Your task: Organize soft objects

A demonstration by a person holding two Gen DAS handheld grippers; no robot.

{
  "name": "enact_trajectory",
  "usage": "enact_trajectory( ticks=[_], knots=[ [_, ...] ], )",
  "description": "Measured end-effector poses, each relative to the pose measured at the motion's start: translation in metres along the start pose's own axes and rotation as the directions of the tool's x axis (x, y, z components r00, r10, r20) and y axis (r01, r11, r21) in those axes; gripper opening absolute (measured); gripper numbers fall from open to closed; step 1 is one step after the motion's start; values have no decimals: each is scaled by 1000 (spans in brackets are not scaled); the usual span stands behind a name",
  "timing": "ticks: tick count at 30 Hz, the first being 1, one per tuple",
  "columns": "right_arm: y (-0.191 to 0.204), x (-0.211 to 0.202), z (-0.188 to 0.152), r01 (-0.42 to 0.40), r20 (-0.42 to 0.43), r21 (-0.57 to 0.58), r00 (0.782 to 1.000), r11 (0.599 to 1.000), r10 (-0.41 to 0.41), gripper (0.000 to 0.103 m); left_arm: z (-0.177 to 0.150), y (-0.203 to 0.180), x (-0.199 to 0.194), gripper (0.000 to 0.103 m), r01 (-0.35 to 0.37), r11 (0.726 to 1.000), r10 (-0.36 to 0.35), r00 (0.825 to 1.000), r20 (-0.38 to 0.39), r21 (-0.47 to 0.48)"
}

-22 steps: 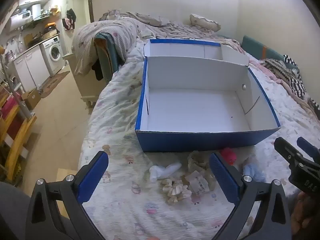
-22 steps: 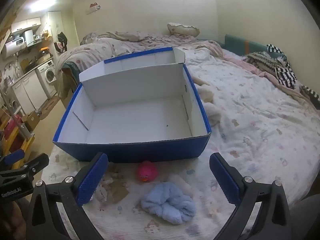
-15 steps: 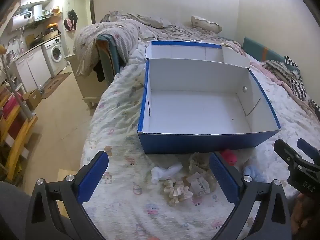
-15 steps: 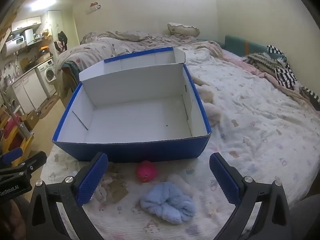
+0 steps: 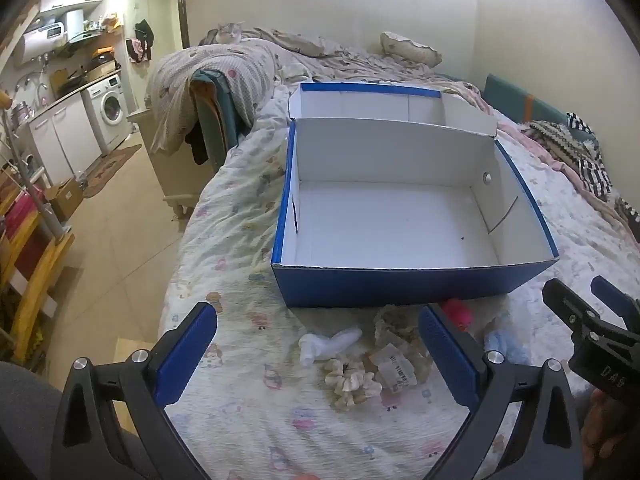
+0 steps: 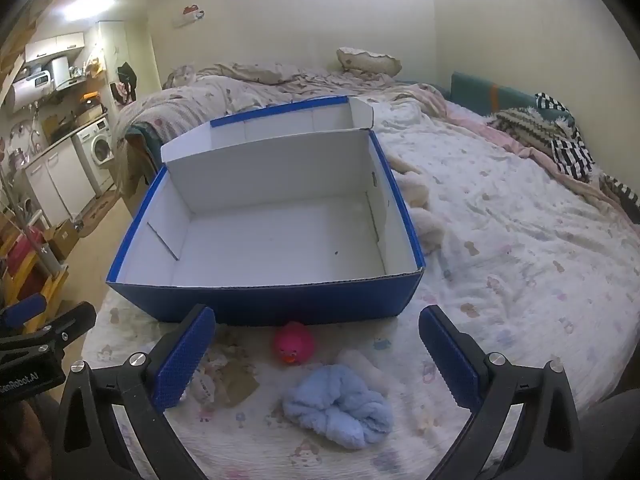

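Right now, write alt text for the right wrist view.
An open right gripper hovers over a bed, holding nothing, facing an empty blue box with a white inside. Between the fingers lie a pink duck by the box's front wall and a blue cloth nearer the camera. The left gripper shows at the left edge.

Bed (image 5: 240,216), tiled floor (image 5: 116,216), washer (image 5: 107,109) bkgd.
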State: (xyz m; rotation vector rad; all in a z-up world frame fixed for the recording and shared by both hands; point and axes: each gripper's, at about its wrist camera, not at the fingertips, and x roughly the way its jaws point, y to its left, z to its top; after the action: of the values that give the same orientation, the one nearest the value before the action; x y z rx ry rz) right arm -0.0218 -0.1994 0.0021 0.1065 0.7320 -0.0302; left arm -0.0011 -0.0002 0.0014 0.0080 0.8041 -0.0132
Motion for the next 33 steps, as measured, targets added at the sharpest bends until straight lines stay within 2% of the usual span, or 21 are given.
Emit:
enact_trajectory(
  ticks=[33],
  knots=[
    [-2,3,2,22,-2,7,1000,1000,-22,103,3,3,-6,101,-14,1000,14,1000,7,-11]
  ],
)
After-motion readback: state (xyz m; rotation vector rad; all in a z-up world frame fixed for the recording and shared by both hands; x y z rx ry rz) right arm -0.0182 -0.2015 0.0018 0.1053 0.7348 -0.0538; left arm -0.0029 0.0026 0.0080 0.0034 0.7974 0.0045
